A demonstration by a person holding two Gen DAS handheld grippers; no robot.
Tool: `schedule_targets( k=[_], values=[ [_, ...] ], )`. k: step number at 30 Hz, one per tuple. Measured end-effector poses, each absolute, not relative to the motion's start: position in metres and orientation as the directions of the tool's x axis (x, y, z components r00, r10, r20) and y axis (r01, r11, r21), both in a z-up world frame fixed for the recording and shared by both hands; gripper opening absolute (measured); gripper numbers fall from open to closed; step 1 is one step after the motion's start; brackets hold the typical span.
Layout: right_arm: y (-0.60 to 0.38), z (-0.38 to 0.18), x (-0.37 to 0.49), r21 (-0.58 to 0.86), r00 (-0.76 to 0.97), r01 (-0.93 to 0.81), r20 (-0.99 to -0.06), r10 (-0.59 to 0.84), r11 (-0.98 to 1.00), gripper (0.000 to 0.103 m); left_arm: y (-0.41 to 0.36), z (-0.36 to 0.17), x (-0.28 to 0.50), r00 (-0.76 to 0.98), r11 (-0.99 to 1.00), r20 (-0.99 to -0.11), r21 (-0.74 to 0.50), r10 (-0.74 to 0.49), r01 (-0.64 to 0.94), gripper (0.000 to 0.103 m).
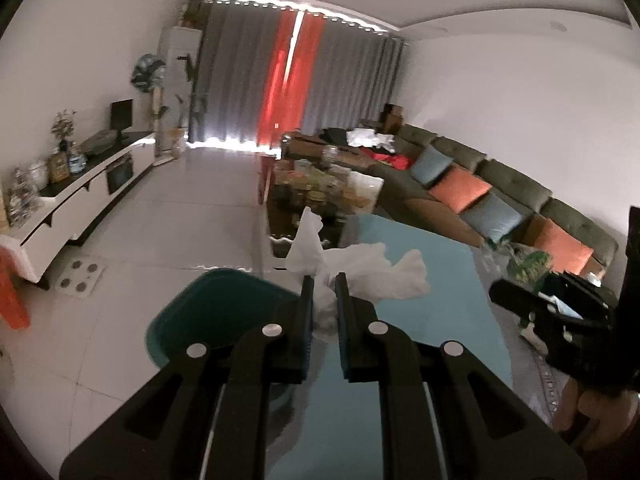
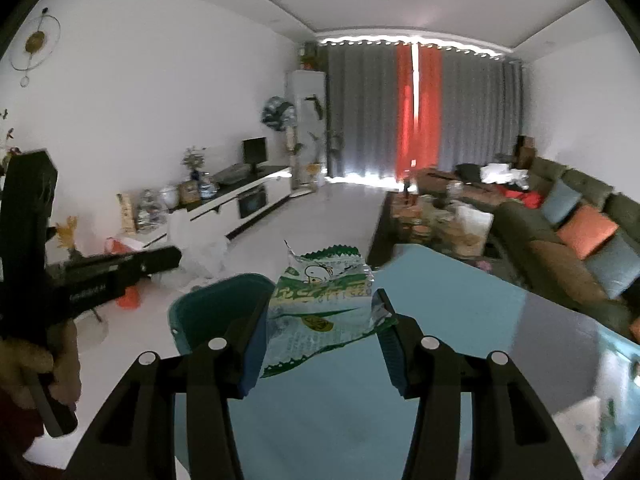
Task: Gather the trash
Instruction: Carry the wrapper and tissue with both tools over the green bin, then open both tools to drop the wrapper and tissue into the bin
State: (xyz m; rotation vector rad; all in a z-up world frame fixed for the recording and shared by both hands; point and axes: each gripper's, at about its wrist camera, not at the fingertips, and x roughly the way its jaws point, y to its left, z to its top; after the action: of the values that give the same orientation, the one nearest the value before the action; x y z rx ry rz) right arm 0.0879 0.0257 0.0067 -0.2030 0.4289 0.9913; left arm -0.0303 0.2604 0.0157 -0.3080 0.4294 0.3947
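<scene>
Black linkage arms fill the lower part of each wrist view. Left gripper (image 1: 324, 280): its jaws are pressed together on a crumpled white tissue (image 1: 360, 268), which bunches between the pads and fans out toward 12 and 2 o'clock. Right gripper (image 2: 320, 300): its jaws stand partly spread and pinch a green-and-white snack wrapper (image 2: 324, 304) across its width; the wrapper carries a cartoon dog print and rises toward 12 o'clock. Both items hang above a light blue desk (image 1: 432, 280). A teal bin (image 1: 208, 308) sits just beyond the desk edge at 10 o'clock from the left jaws; in the right wrist view the same bin (image 2: 216, 308) lies at 9 o'clock from the wrapper. The right gripper also appears at 3 o'clock in the left wrist view, held by a hand (image 1: 592, 412). A green sofa (image 1: 500, 184) with orange and blue cushions runs along the wall at 2 o'clock. Grey and red curtains (image 1: 288, 84) hang at 12 o'clock.
</scene>
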Motion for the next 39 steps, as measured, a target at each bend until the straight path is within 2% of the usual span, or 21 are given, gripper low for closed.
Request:
schedule_targets(
  k=[6, 15, 25, 31, 39],
  values=[
    [0.073, 0.012, 0.092, 0.037, 0.396, -0.886, -0.46, 0.795, 0.462, 0.048, 0.291, 0.012, -0.055, 0.805, 0.842, -0.47, -0.205, 0.363, -0.5, 0.011],
    [0.129, -0.006, 0.11, 0.102, 0.289, -0.909, -0.547, 0.785, 0.405, 0.048, 0.308, -0.004, -0.059, 0.766, 0.814, -0.511, -0.197, 0.39, -0.546, 0.011],
    [0.191, -0.055, 0.136, 0.22, 0.125, -0.897, -0.706, 0.697, 0.384, 0.048, 0.333, -0.041, -0.034, 0.723, 0.789, -0.589, -0.219, 0.361, -0.573, 0.012],
    [0.218, -0.082, 0.135, 0.22, 0.07, -0.899, -0.781, 0.621, 0.378, 0.048, 0.349, -0.068, -0.012, 0.687, 0.782, -0.649, -0.221, 0.328, -0.583, 0.012],
    [0.236, -0.099, 0.134, 0.249, 0.01, -0.893, -0.822, 0.57, 0.374, 0.051, 0.371, -0.103, 0.011, 0.634, 0.77, -0.714, -0.214, 0.296, -0.601, 0.014]
  ],
)
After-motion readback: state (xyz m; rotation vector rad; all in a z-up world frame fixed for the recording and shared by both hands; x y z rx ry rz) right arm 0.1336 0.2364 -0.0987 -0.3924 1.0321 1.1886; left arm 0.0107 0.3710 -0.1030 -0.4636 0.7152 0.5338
